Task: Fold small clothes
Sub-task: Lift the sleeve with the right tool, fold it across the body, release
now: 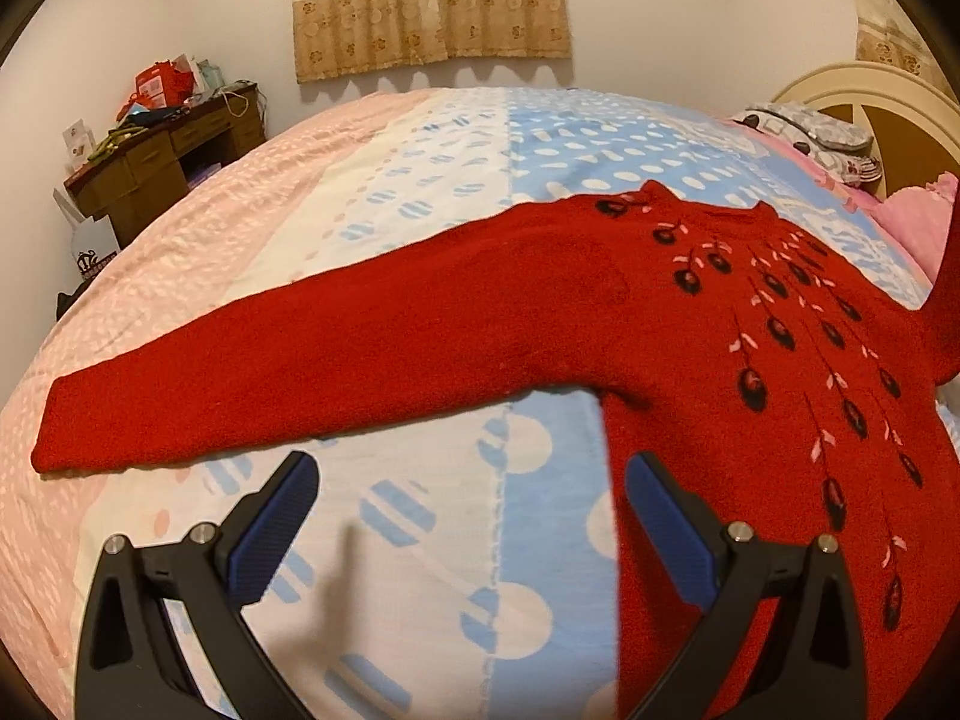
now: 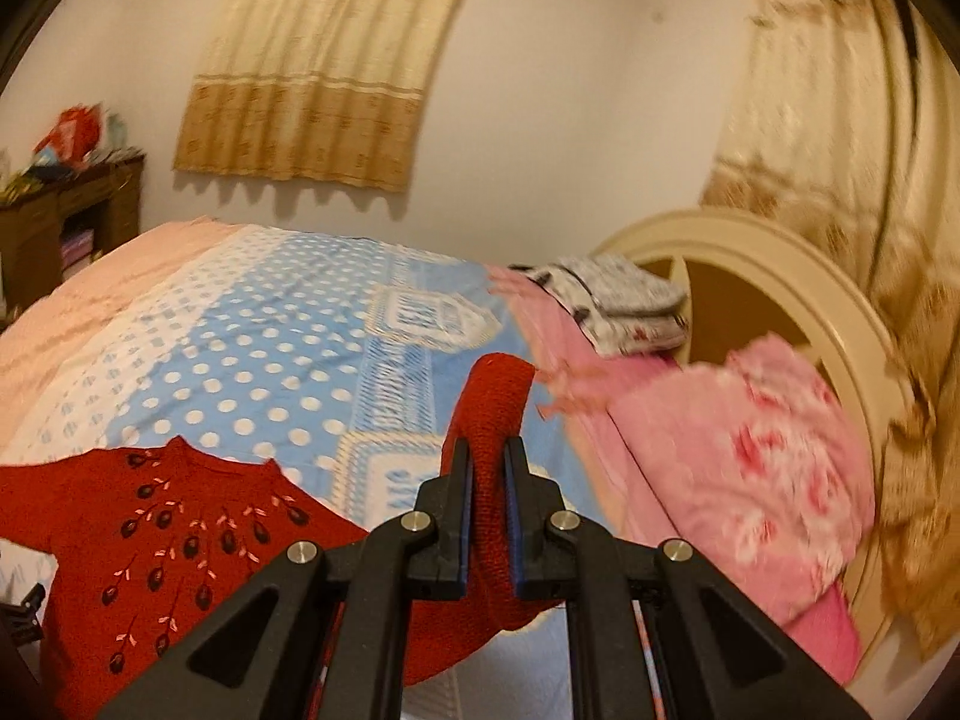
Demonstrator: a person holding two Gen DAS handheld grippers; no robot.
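Note:
A red knitted sweater [image 1: 690,324] with dark embroidered flowers lies front-up on the bed. Its left sleeve [image 1: 288,384] stretches out flat to the left. My left gripper [image 1: 471,477] is open and empty, low over the sheet, with one finger [image 1: 666,516] over the sweater's side edge below the armpit. My right gripper [image 2: 487,468] is shut on the sweater's right sleeve [image 2: 495,402] and holds its cuff end lifted above the bed. The sweater's body [image 2: 162,534] shows at the lower left of the right wrist view.
The bed has a blue, white and pink dotted sheet [image 1: 420,192]. A pink pillow [image 2: 750,450] and folded patterned cloth [image 2: 618,300] lie by the cream headboard [image 2: 798,288]. A cluttered brown desk [image 1: 156,150] stands at the far left wall.

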